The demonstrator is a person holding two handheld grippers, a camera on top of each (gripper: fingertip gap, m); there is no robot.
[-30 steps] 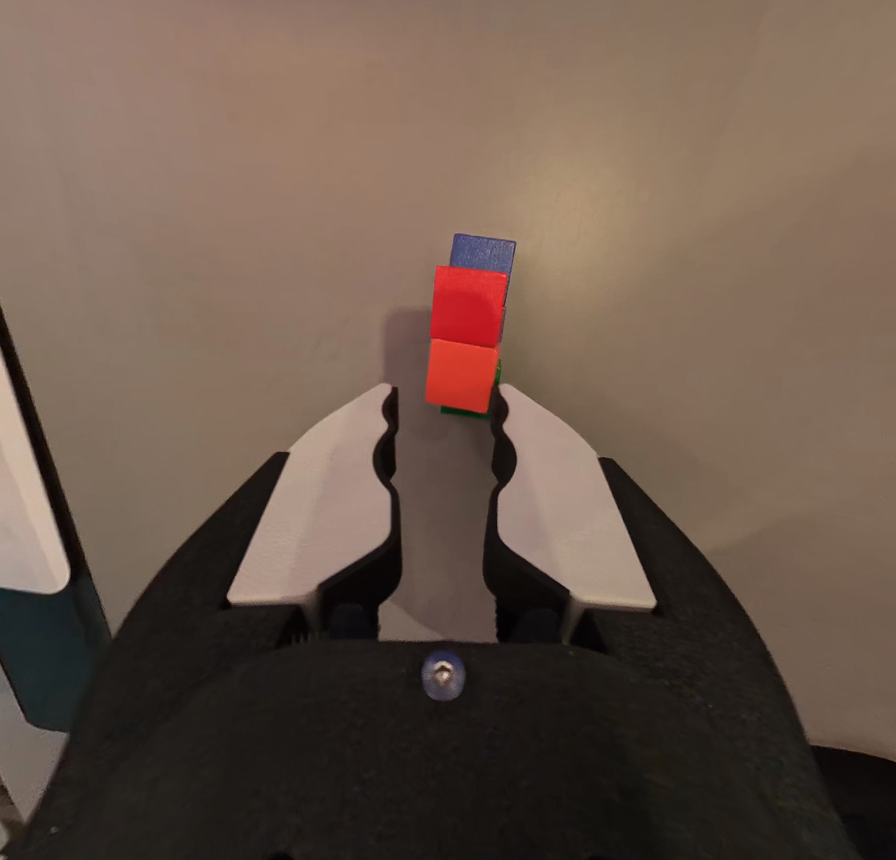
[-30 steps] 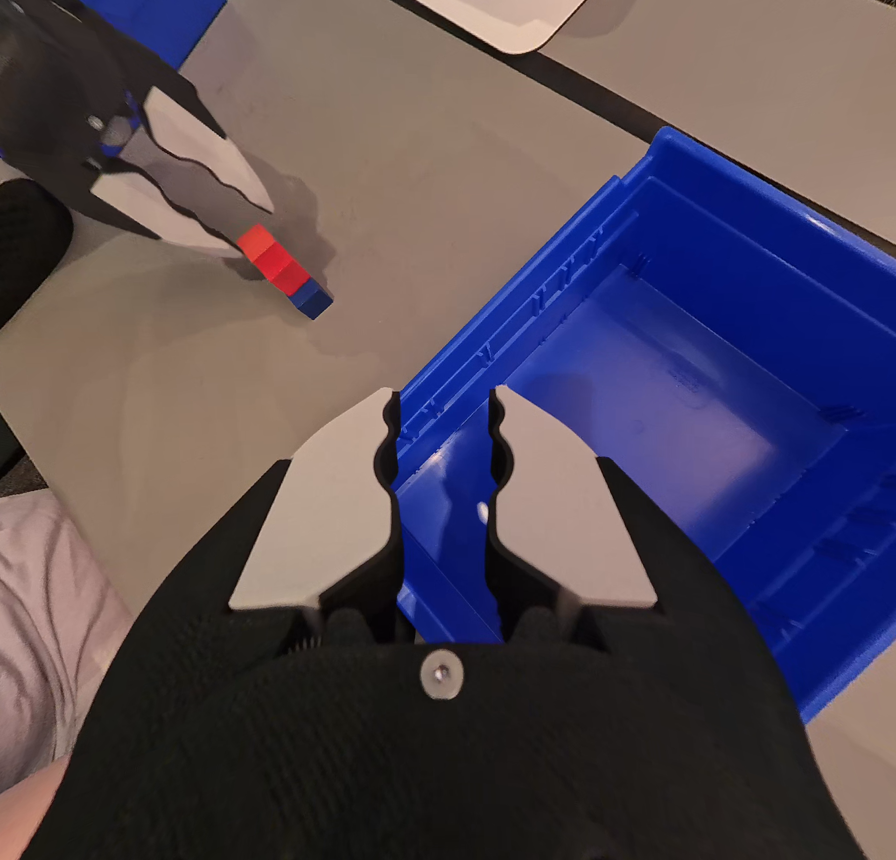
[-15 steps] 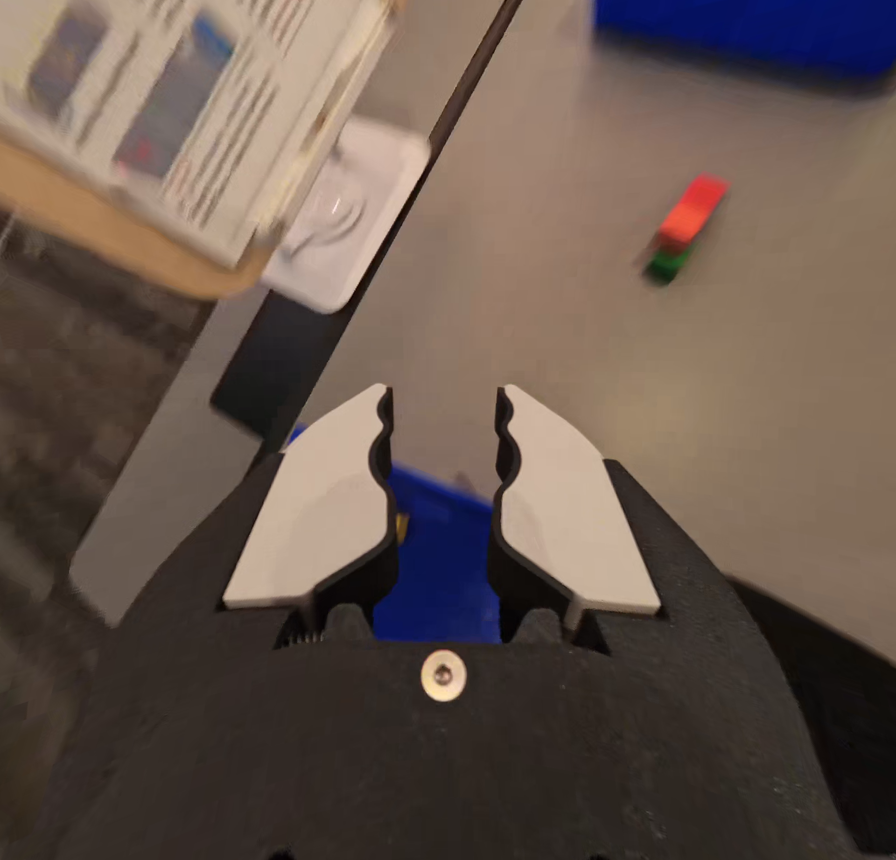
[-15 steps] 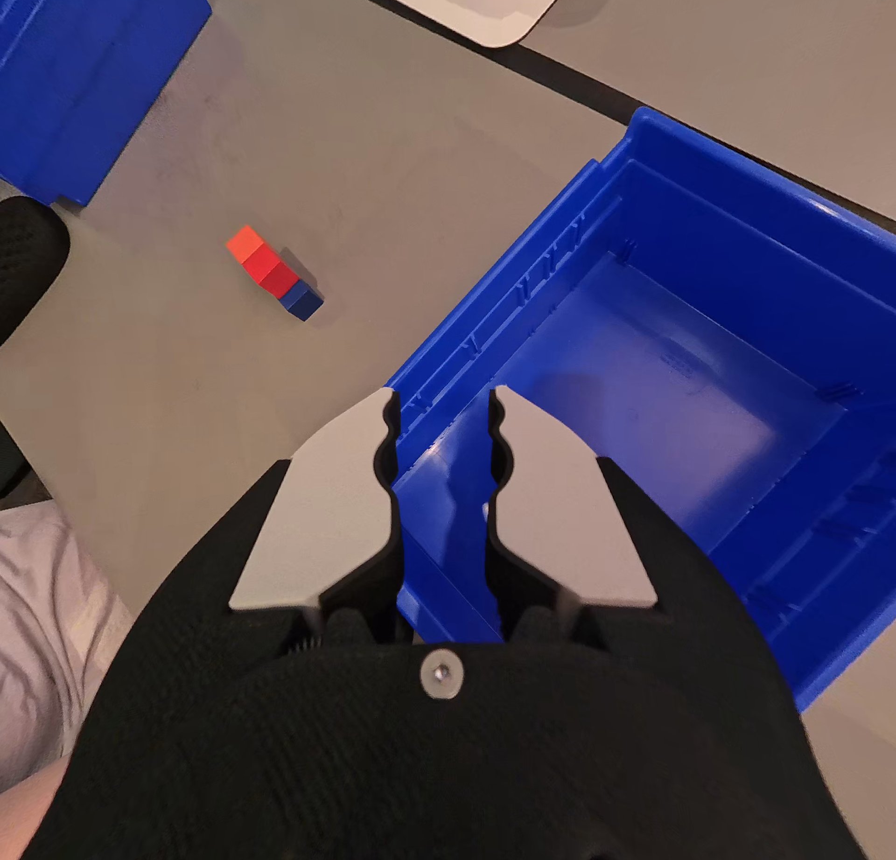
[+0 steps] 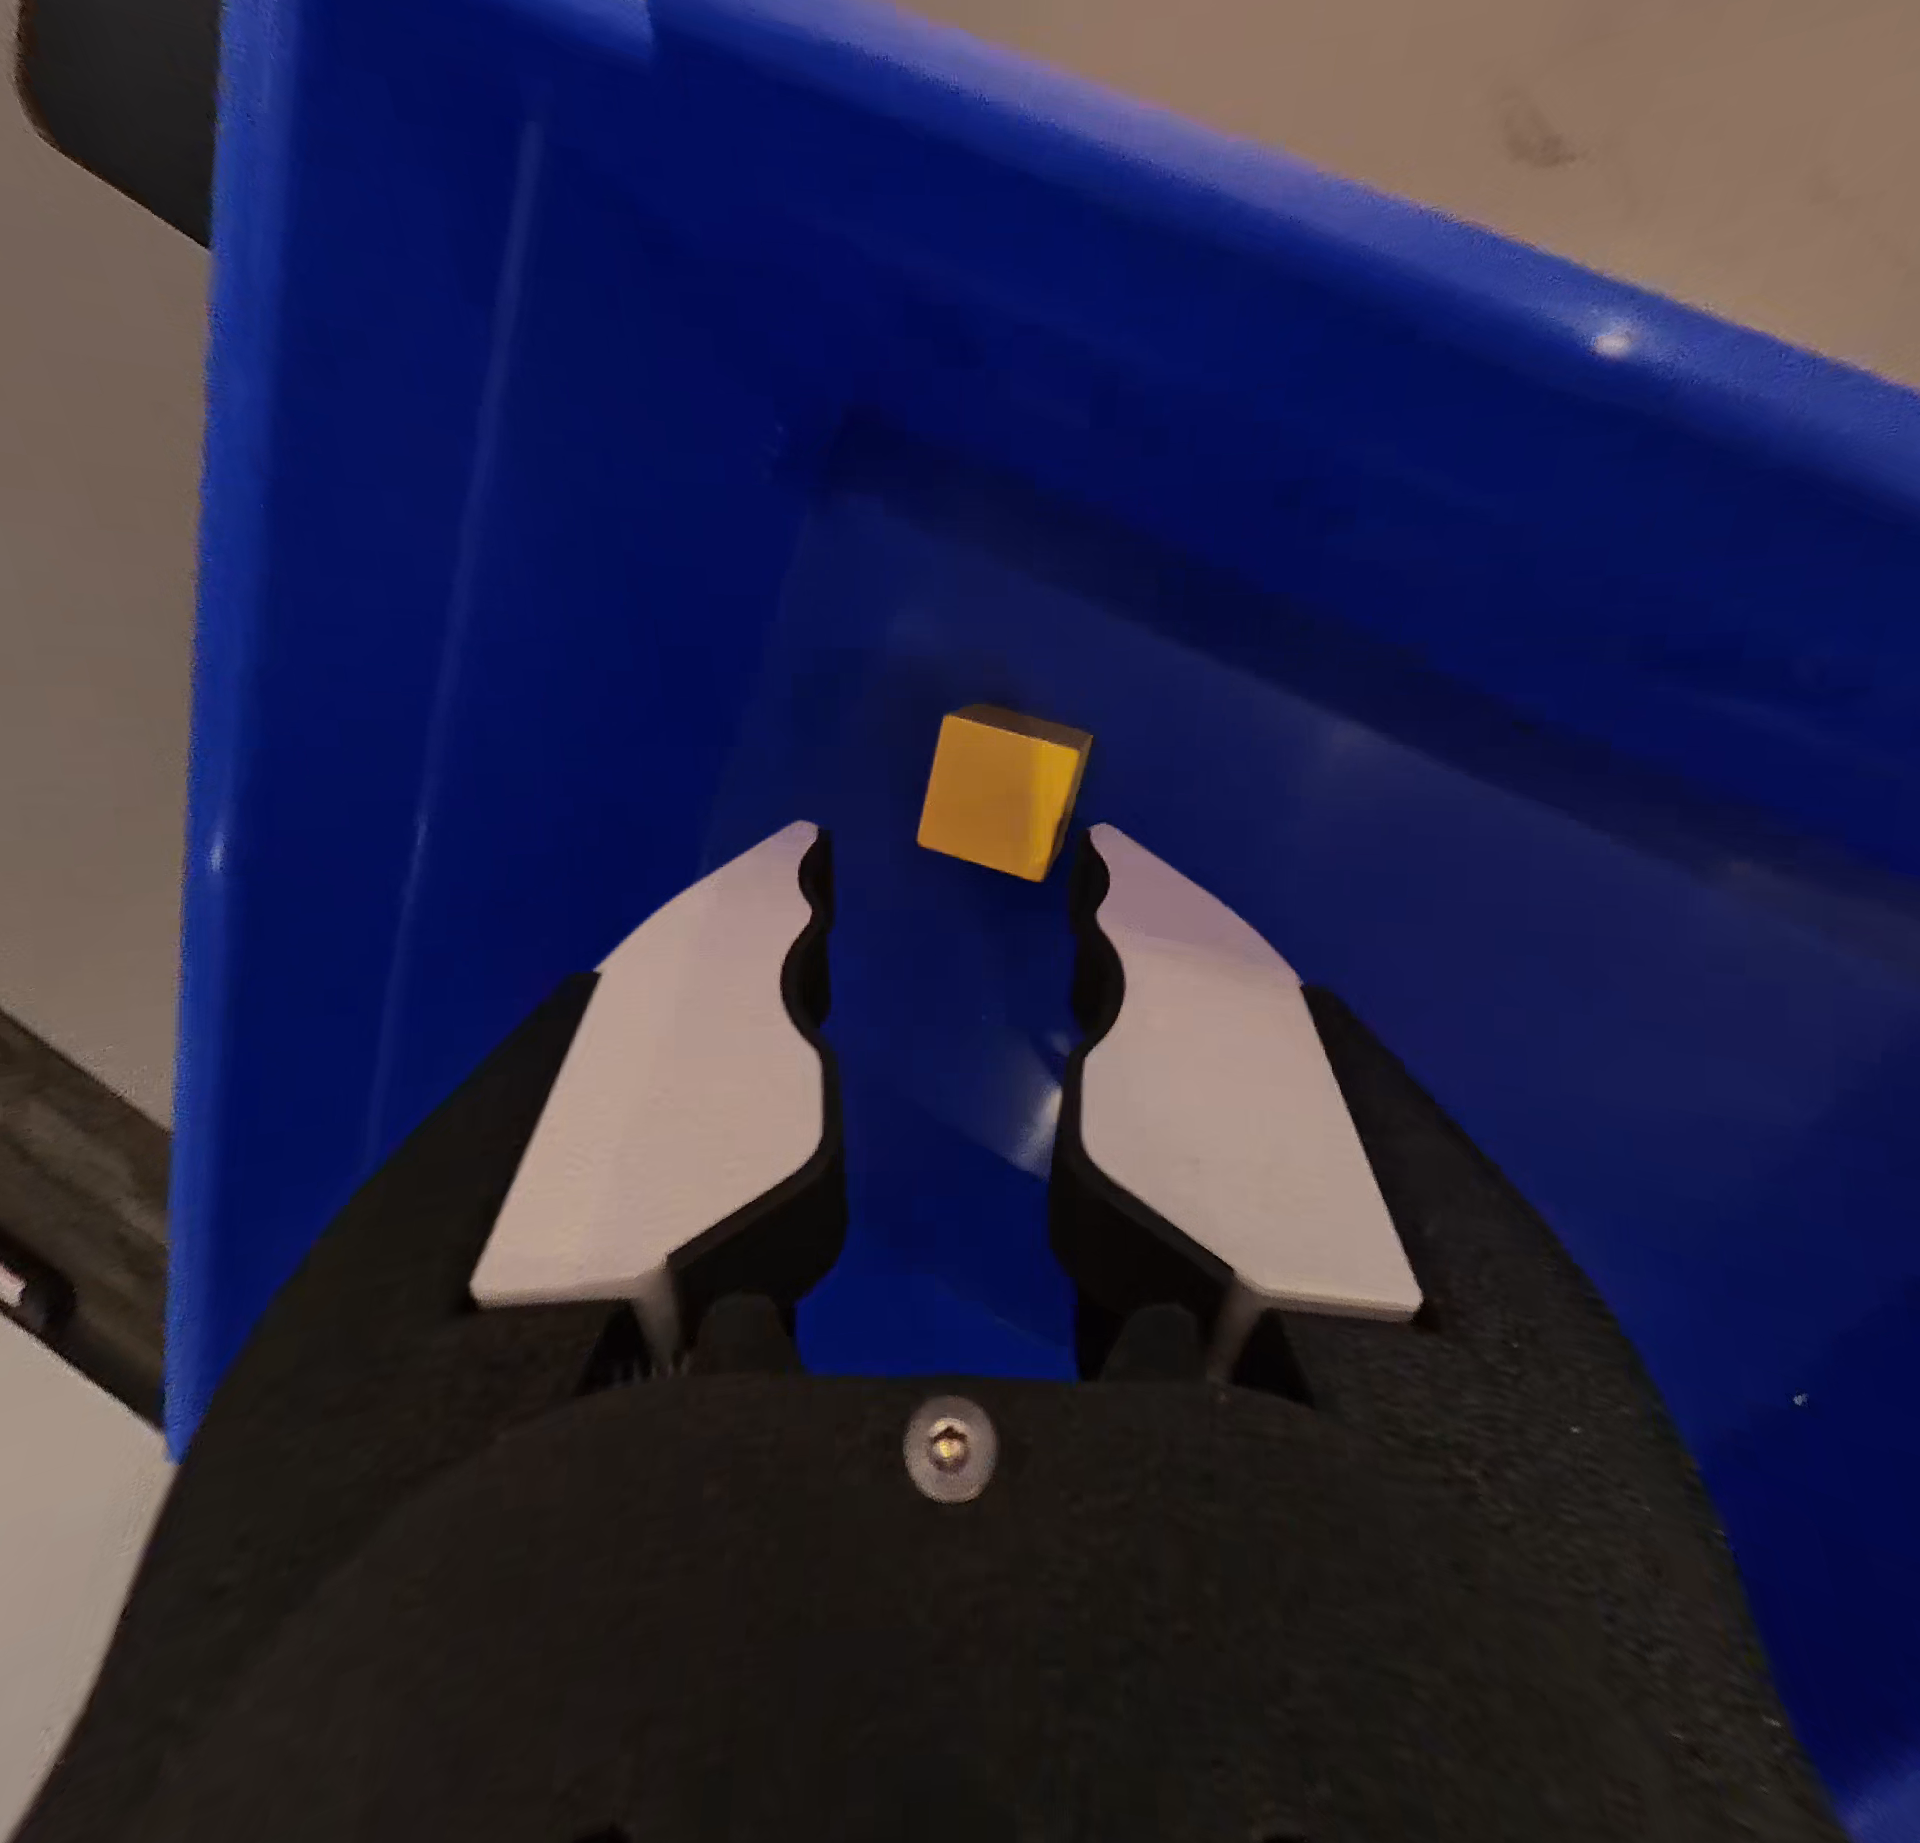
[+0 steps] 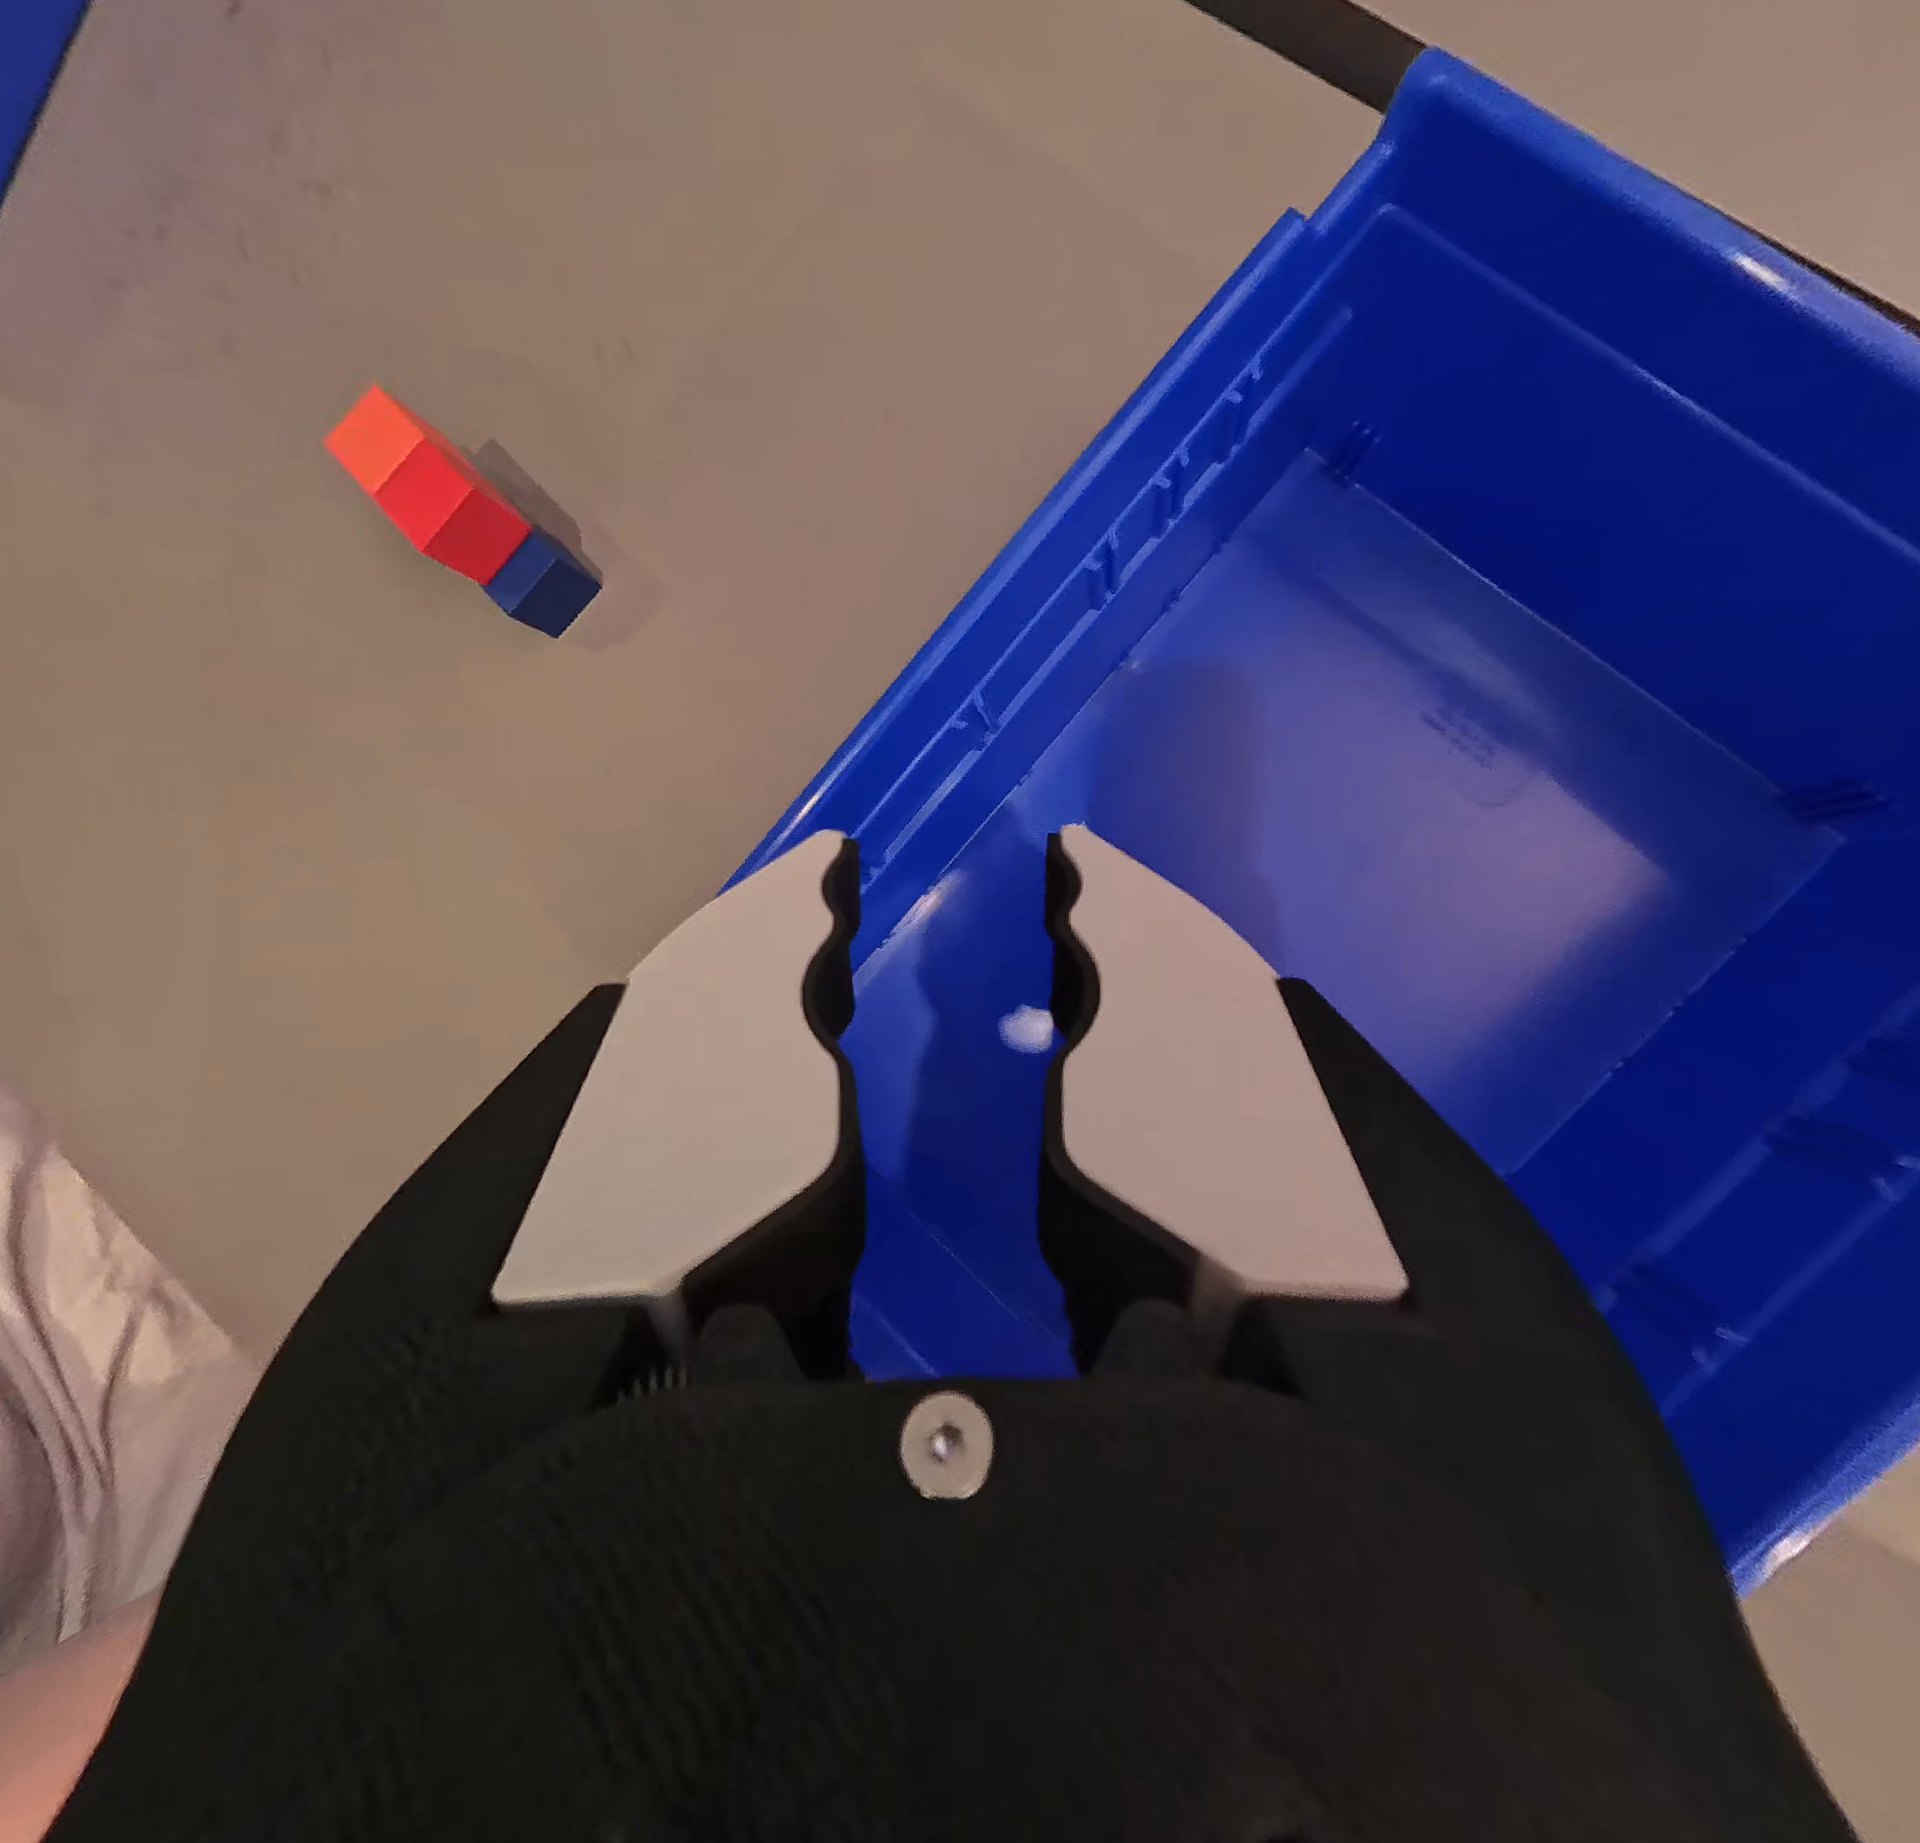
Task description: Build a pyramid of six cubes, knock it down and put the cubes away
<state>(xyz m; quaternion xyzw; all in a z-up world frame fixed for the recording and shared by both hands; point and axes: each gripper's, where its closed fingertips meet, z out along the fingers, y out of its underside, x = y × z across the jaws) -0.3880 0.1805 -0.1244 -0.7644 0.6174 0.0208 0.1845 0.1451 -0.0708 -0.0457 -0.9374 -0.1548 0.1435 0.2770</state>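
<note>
Grey tabletop (image 6: 727, 235) carries orange, red and blue wooden cubes (image 6: 457, 505) mid-build. Left gripper (image 5: 951, 837), released and empty, nears a yellow wooden cube (image 5: 997, 806) in the blue plastic bin (image 5: 416, 650); next, close on it. Right gripper (image 6: 951, 843) hangs released.

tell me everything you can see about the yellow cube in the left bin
The yellow cube is small, matte and plain, with sharp edges; it looks like painted wood. Its lit top is golden and one side is darker. It sits alone on the floor of a blue plastic bin, near a corner where two walls meet, turned slightly askew. The open left tool hangs just short of it, not touching; nothing else in the bin shows.
</note>
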